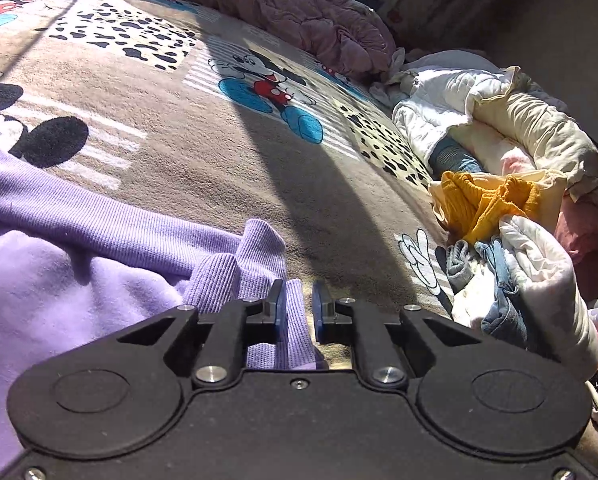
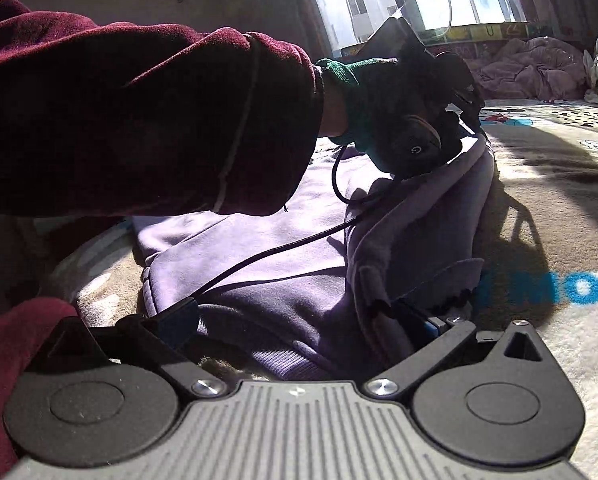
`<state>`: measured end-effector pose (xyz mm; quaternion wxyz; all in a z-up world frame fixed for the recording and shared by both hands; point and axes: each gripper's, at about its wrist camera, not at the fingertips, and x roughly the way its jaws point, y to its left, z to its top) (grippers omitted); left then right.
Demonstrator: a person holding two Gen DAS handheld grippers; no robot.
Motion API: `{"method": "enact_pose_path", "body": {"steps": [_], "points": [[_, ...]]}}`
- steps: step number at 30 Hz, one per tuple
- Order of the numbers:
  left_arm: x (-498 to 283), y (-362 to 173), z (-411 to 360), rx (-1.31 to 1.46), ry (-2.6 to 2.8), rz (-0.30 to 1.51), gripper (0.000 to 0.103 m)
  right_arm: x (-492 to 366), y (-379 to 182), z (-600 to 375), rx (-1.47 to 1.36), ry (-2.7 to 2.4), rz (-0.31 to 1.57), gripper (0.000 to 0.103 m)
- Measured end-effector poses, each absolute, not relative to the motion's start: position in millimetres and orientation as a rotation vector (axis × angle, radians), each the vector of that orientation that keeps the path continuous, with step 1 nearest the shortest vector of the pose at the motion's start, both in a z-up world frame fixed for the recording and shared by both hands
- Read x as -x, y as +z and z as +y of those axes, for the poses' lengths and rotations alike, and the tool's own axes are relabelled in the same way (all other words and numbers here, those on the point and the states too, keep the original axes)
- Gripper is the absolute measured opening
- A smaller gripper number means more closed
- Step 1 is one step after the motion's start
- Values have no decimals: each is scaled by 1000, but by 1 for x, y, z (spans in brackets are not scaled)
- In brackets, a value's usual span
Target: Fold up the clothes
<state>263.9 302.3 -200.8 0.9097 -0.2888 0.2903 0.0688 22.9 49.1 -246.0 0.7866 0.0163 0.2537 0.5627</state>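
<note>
Sunlit Mickey Mouse blanket (image 1: pixel 203 184) carried our purple sweatshirt (image 1: pixel 79 264). Our left tongs (image 1: pixel 299 307) stood slightly apart over its ribbed cuff (image 1: pixel 259 248), gripping nothing; our right tongs (image 2: pixel 299 320) gaped wide around its hem.

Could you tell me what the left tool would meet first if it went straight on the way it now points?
Probably the ribbed purple cuff bunched just ahead of the left tool, slightly to its left; past it lies bare cartoon-print blanket. Depth is hard to judge here.
</note>
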Motion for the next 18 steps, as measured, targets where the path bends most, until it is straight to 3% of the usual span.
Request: {"method": "enact_pose_path", "body": {"steps": [7, 8, 10, 12, 13, 16, 17, 18], "points": [[-218, -182, 294, 337, 41, 627, 13, -24, -239, 39, -88, 1195, 541, 99], [-217, -183, 292, 307, 49, 634, 16, -24, -237, 37, -92, 1192, 535, 99], [-220, -187, 294, 285, 85, 648, 36, -21, -232, 32, -100, 1187, 512, 98], [-226, -191, 301, 294, 120, 658, 48, -21, -228, 26, -127, 1181, 490, 98], [-231, -196, 305, 303, 132, 669, 49, -21, -226, 23, -143, 1172, 481, 98], [-249, -210, 317, 347, 130, 717, 46, -25, -227, 20, -167, 1151, 484, 97], [-254, -215, 320, 370, 110, 734, 40, -27, -229, 21, -171, 1150, 499, 97], [-256, -217, 321, 385, 91, 735, 20, -29, -231, 21, -175, 1149, 514, 97]]}}
